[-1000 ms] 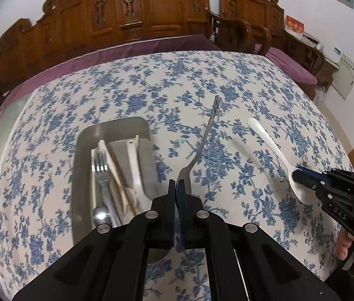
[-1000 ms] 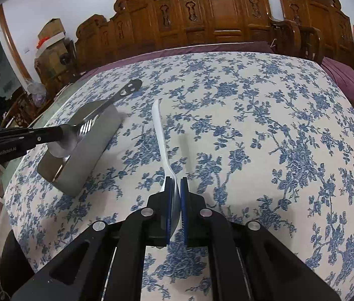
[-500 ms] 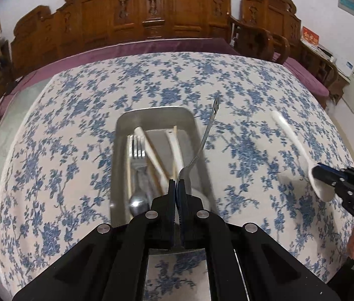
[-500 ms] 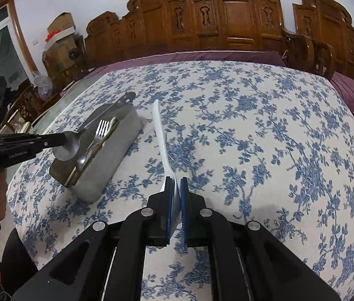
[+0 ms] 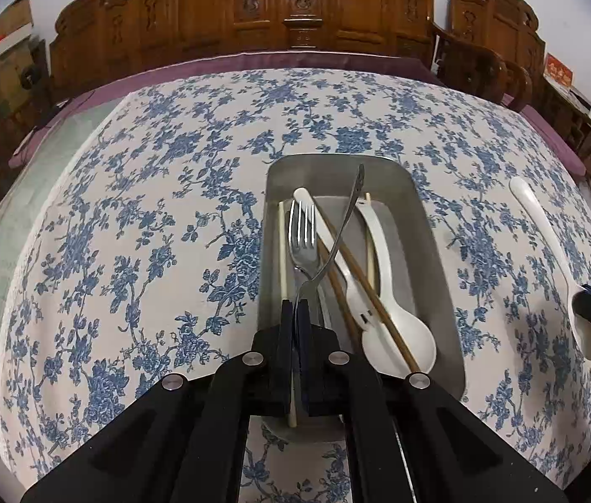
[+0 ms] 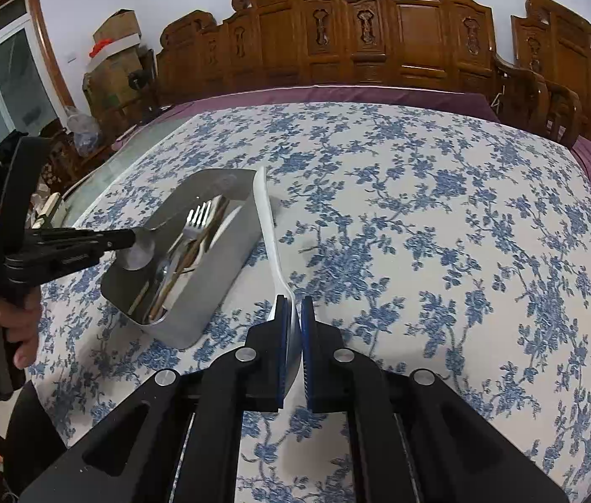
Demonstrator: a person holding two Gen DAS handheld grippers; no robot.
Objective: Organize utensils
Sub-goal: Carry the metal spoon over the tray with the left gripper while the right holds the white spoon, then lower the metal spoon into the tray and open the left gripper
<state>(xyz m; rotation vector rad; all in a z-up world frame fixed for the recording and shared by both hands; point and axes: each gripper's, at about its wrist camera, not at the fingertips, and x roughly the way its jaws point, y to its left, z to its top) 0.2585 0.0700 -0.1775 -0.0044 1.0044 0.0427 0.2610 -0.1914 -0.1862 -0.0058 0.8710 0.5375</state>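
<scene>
Since a second ago the left gripper (image 5: 298, 306) has swung from beside the tray to directly over it; the right has carried its spoon closer to the tray's side.

Left gripper: jaws clamped on the bowl of a metal spoon (image 5: 339, 232), handle pointing away over the tray's length (bowl grip keeps the long handle free to line up with the other pieces). Looks ready to lower and release, my read.

Right gripper (image 6: 294, 335): closed on the bowl of a white plastic spoon (image 6: 268, 226), handle just beside the tray wall, held clear of the tablecloth.

Steel tray (image 5: 429, 251): rounded rectangle, dull brushed finish, deep walls. Already holds a shiny fork (image 5: 301, 234), wooden chopsticks (image 5: 362, 285), pale chopstick and a glossy white ladle-type spoon (image 5: 391, 314), all roughly lengthwise.

Tablecloth (image 5: 148, 230): matte fabric, blue floral print. Carved wooden chairs (image 6: 400, 42) behind.
</scene>
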